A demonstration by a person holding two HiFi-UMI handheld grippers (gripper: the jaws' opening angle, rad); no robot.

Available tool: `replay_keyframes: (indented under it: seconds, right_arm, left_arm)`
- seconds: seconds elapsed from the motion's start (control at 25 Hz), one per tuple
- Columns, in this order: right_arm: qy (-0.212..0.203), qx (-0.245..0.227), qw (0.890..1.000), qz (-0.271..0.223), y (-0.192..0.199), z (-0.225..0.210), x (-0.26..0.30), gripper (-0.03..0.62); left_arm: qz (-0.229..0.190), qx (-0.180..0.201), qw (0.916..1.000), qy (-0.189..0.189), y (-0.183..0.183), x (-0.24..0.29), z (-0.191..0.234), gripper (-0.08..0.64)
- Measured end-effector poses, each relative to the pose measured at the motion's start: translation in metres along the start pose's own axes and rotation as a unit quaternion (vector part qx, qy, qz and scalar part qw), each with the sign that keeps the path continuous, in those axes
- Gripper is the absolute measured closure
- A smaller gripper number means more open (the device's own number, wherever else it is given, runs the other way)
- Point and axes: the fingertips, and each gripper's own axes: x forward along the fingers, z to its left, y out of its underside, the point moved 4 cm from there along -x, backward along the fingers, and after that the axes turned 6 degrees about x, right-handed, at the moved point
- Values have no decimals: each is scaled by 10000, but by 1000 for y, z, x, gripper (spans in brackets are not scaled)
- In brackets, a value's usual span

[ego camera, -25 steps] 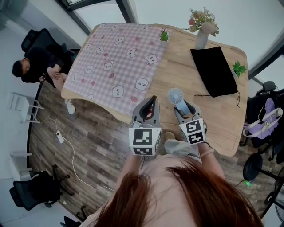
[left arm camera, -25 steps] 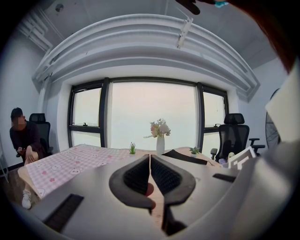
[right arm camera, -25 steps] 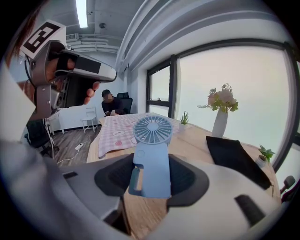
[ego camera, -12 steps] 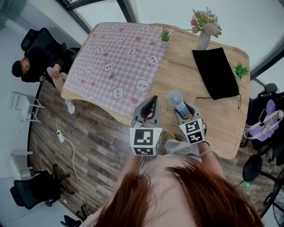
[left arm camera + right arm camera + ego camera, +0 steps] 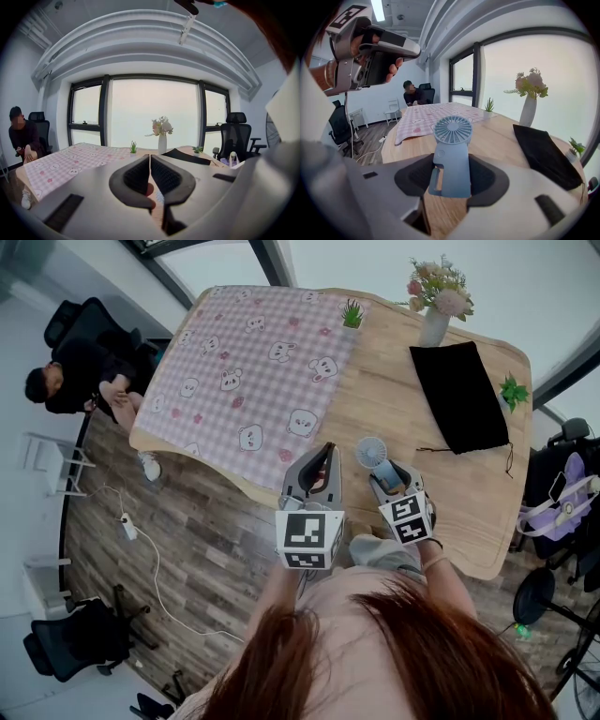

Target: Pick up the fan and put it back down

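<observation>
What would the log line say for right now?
right gripper: shut on fan | fan: over table | left gripper: shut, empty

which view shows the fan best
The right gripper view: the fan fills the centre, grille and handle sharp, gripped by the right gripper. The head view shows it small, from above, partly hidden by that gripper. I cannot make it out in the left gripper view.
</observation>
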Motion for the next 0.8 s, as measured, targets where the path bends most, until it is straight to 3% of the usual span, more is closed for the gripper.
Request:
replay_keyframes:
  seconds: [0.8]
  right_arm:
    - [-84,-1,9992,385,28,-1,20,379]
  left_arm:
    - [99,-61,9999,-98,8,2,11,546]
